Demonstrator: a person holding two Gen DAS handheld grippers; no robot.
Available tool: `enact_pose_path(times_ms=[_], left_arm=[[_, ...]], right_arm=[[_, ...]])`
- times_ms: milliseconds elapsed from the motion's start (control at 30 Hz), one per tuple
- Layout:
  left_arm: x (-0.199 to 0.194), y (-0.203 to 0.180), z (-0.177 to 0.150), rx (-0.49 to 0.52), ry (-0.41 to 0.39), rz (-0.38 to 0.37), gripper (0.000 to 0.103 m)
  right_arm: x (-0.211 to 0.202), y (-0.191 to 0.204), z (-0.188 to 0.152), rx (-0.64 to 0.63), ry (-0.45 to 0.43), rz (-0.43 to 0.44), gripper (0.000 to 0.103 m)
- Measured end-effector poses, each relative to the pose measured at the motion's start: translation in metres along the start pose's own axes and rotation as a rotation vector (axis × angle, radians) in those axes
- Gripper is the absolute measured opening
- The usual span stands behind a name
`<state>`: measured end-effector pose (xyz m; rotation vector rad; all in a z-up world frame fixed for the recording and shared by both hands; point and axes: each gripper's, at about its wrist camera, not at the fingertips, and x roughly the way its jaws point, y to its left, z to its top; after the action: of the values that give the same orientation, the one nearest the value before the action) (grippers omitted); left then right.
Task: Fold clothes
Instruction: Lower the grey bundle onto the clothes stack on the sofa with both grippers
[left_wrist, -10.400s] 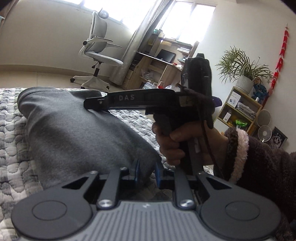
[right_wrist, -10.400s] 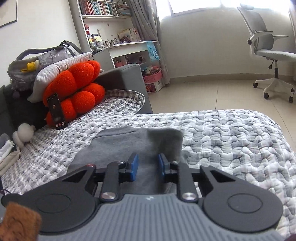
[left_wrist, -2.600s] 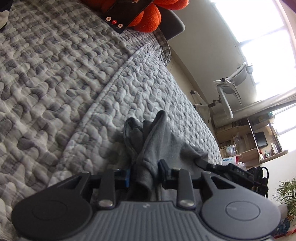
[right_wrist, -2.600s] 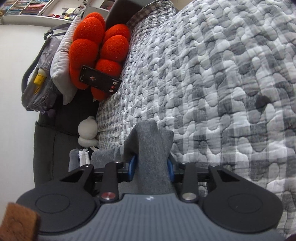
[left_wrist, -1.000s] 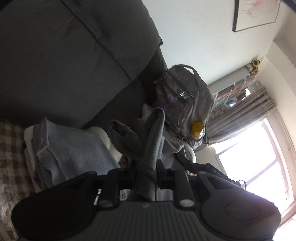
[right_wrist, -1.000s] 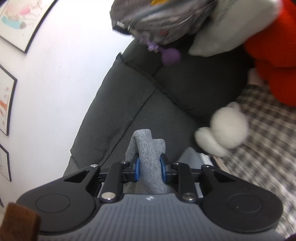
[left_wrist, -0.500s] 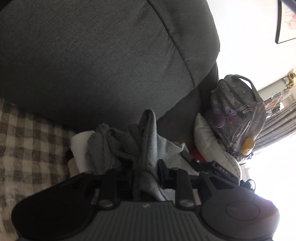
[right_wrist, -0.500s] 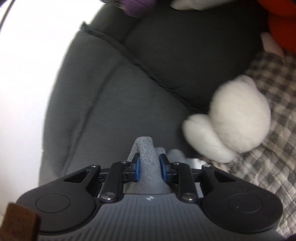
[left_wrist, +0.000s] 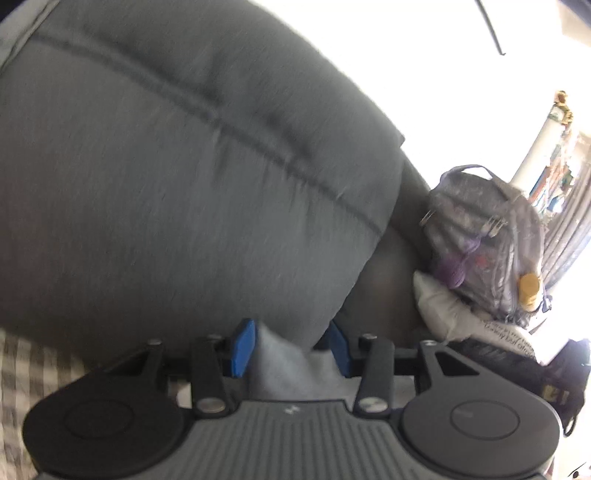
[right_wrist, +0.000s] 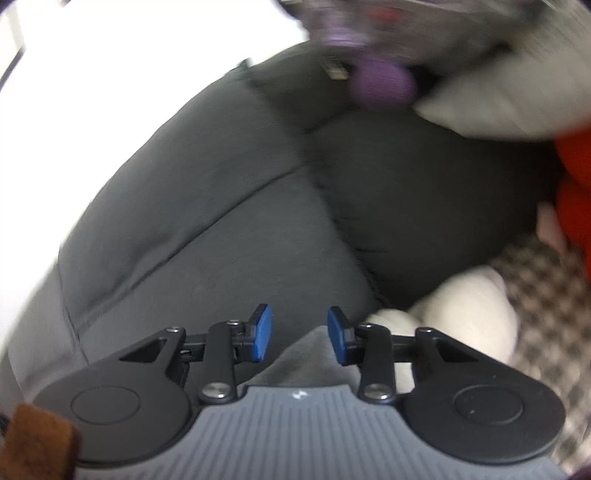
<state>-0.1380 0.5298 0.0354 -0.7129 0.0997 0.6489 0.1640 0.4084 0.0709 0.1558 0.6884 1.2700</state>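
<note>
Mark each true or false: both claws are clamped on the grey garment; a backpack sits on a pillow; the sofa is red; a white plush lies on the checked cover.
1. Both claws are clamped on the grey garment. False: the left claw and right claw stand open, cloth loose between the pads.
2. A backpack sits on a pillow. True.
3. The sofa is red. False: dark grey.
4. A white plush lies on the checked cover. True.

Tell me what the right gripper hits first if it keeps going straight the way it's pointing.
Most likely the dark grey sofa cushion, which fills the view beyond the open right gripper. The grey garment lies low between the fingers, unpinched. Depth is unclear through the blur.
</note>
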Motion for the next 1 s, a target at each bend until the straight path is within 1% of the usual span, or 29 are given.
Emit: enact_pose_path(times_ms=[67,100,200,267,300,367,433,500,567,600,667,767,867,967,1000], left_arm=[[0.002,-0.004,0.000,0.037,0.023,-0.038,0.044],[0.006,-0.007,-0.001,0.063,0.047,-0.053,0.044],[0.023,-0.015,-0.012,0.157,0.136,-0.047,0.044],[0.032,-0.014,-0.023,0.193,0.180,-0.033,0.044],[0.033,-0.014,-0.029,0.216,0.184,-0.029,0.045],[0.029,-0.015,-0.037,0.262,0.168,-0.024,0.045],[0.026,-0.016,-0.043,0.302,0.156,-0.021,0.045],[0.028,-0.016,-0.040,0.303,0.162,-0.031,0.045],[0.027,-0.015,-0.034,0.283,0.158,-0.041,0.046],[0.026,-0.014,-0.031,0.273,0.156,-0.047,0.046],[0.022,-0.011,-0.028,0.235,0.127,-0.065,0.046],[0.015,-0.008,-0.029,0.209,0.092,-0.072,0.046],[0.020,-0.006,-0.032,0.203,0.152,-0.064,0.047],[0.017,-0.011,-0.033,0.222,0.159,-0.047,0.047],[0.015,-0.013,-0.032,0.224,0.159,-0.041,0.051]], right_arm=[[0.007,0.015,0.000,-0.077,0.029,-0.001,0.017],[0.012,0.020,-0.002,-0.102,0.052,-0.001,0.016],[0.029,0.030,-0.011,-0.164,0.121,-0.035,0.014],[0.037,0.030,-0.014,-0.186,0.137,-0.069,0.011],[0.041,0.028,-0.015,-0.186,0.136,-0.081,0.008],[0.045,0.022,-0.017,-0.178,0.127,-0.103,0.008],[0.046,0.018,-0.021,-0.176,0.114,-0.144,0.007],[0.044,0.013,-0.022,-0.165,0.100,-0.177,0.007],[0.032,0.007,-0.021,-0.137,0.067,-0.192,0.007],[0.024,0.005,-0.020,-0.120,0.049,-0.196,0.009],[0.007,0.001,-0.017,-0.086,0.014,-0.203,0.020],[-0.022,0.002,-0.020,-0.065,-0.032,-0.176,0.020],[-0.041,0.003,-0.032,-0.055,-0.042,-0.167,0.020],[-0.046,-0.002,-0.038,-0.031,-0.020,-0.193,0.021],[-0.048,-0.003,-0.039,-0.018,-0.017,-0.197,0.021]])
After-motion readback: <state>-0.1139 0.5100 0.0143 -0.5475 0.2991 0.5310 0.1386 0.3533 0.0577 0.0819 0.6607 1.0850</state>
